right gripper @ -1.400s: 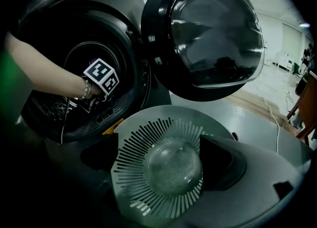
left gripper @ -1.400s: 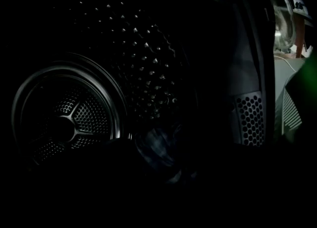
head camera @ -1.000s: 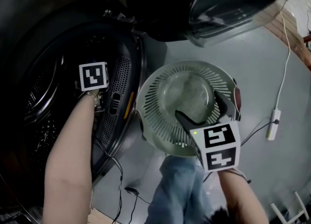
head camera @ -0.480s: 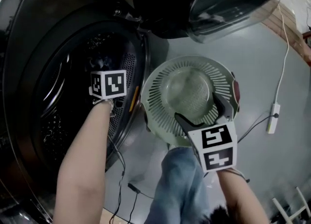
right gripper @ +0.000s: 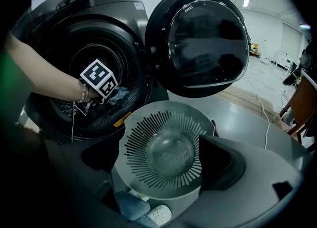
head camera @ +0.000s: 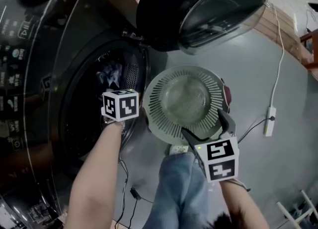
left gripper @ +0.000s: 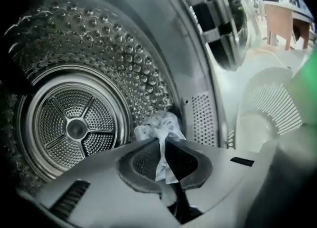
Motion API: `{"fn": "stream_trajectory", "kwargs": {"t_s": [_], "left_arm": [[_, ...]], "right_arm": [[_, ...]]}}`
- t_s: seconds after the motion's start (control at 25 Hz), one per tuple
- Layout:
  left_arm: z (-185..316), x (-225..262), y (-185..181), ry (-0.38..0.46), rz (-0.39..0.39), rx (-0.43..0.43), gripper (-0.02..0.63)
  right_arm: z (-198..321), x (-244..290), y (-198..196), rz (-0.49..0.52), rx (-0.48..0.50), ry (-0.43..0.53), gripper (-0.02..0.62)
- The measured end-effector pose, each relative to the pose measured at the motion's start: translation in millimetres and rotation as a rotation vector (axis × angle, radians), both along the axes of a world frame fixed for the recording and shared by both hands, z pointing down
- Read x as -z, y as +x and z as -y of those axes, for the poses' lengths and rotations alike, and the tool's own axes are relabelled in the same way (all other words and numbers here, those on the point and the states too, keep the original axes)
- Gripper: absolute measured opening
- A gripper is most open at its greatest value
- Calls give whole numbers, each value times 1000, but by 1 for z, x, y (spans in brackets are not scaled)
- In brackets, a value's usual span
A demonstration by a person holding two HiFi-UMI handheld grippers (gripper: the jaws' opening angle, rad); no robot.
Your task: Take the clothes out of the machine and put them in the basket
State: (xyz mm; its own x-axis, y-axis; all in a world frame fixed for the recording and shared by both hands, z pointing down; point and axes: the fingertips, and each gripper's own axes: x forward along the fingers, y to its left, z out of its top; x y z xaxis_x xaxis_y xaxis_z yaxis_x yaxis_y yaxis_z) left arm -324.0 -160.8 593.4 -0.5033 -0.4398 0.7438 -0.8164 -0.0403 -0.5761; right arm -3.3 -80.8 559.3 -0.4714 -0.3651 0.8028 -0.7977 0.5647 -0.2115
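**Garment gripped at the drum mouth**
Your left tool [left gripper: 161, 145] clamped the pale crumpled cloth [left gripper: 158, 129] inside the dark front-loading machine [head camera: 74, 74]. Next, it likely needed carrying toward three o'clock, over the round pale-green slotted plastic basket [head camera: 156, 99], where your right tool [head camera: 208, 123] gaped empty.

Pale cloth [left gripper: 159, 129] at drum [left gripper: 124, 64] mouth, slotted basket [head camera: 159, 99] beside

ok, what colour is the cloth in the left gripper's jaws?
Whitish, faintly blue-grey cloth; clearest in the left gripper view.
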Motion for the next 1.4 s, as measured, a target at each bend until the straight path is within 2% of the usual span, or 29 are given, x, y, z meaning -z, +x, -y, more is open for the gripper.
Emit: {"fn": "stream_trajectory", "kwargs": {"t_s": [0.2, 0.4, 0.6, 0.8, 1.08, 1.2, 1.32, 1.4], "left_arm": [[-14, 14, 30, 37, -84, 33, 28], [-31, 30, 59, 40, -145, 37, 28], [-47, 48, 90, 100, -279, 94, 28], [-51, 50, 135, 137, -419, 56, 28], [-47, 56, 202, 149, -631, -57, 28], [-48, 57, 222, 154, -699, -72, 28], [-51, 59, 244, 158, -848, -82, 28], [-54, 61, 263, 151, -945, -133, 28]], "right_arm": [[-7, 18, 9, 1, -12, -2, 502], [-9, 38, 13, -6, -5, 7, 502], [-3, 47, 21, -7, -31, 24, 500], [-1, 41, 35, -14, -85, 8, 500], [-10, 32, 51, -37, -101, -20, 500], [-11, 29, 56, -44, -113, -27, 500], [-11, 27, 62, -49, -123, -28, 500], [-10, 26, 65, -54, -126, -26, 500]]}}
